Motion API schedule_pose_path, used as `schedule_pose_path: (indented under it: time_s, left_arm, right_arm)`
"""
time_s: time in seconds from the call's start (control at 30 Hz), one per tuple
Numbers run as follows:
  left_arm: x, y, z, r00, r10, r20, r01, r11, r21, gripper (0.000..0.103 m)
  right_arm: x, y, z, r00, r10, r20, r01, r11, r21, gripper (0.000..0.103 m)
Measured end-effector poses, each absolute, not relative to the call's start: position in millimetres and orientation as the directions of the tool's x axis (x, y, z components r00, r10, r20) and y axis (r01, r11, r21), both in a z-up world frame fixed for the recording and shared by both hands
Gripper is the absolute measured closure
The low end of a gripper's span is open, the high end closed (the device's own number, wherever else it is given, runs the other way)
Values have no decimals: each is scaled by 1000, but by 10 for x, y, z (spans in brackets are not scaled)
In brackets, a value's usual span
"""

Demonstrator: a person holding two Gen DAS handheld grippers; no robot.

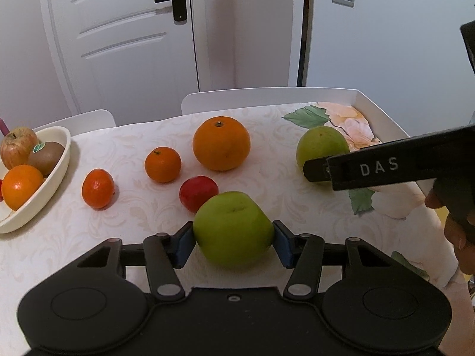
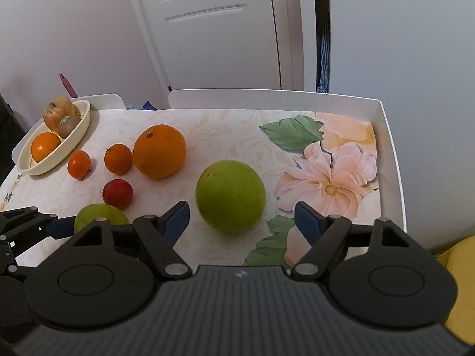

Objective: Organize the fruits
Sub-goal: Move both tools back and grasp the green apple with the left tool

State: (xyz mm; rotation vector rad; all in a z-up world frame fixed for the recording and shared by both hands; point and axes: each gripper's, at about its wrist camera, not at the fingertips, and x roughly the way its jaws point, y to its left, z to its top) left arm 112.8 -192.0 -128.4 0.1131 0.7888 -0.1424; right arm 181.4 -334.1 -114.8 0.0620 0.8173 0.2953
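Note:
My left gripper (image 1: 233,244) is shut on a green apple (image 1: 233,228) that rests on the tablecloth, with a blue pad pressed against each side. A second, rounder green fruit (image 2: 230,195) lies between the spread fingers of my right gripper (image 2: 242,219), which is open with a gap on both sides. A big orange (image 1: 221,144), two mandarins (image 1: 162,164) (image 1: 98,188) and a small red fruit (image 1: 198,192) lie loose to the left. At the far left, the cream bowl (image 1: 59,160) holds an apple, a kiwi and an orange.
The table has a raised white rim (image 1: 380,112) along its right and far sides. Two white chair backs (image 1: 237,98) stand behind it, before a white door. A person's hand (image 1: 457,231) grips the right tool. A yellow object (image 2: 460,281) sits off the table's right edge.

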Motion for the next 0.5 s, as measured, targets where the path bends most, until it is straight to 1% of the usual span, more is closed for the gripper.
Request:
schedule_pose_path:
  time_s: [0.23, 0.4, 0.43, 0.5]
  left_arm:
    - [1117, -1893, -1280, 694, -88, -714, 173, 984, 47, 44]
    - [1117, -1866, -1278, 692, -96, -715, 181, 983, 43, 44]
    - [1119, -1865, -1276, 693, -97, -715, 182, 982, 43, 44]
    - [1126, -1853, -1270, 694, -99, -714, 184, 982, 42, 44]
  right_arm:
    - [1851, -3312, -1174, 644, 282, -711, -232, 958, 170, 20]
    - [1871, -3255, -1185, 644, 277, -713, -233, 959, 162, 21]
    - [1876, -3246, -1191, 644, 275, -714, -233, 959, 159, 23]
    - [1890, -3222, -1207, 639, 274, -719, -236, 959, 156, 30]
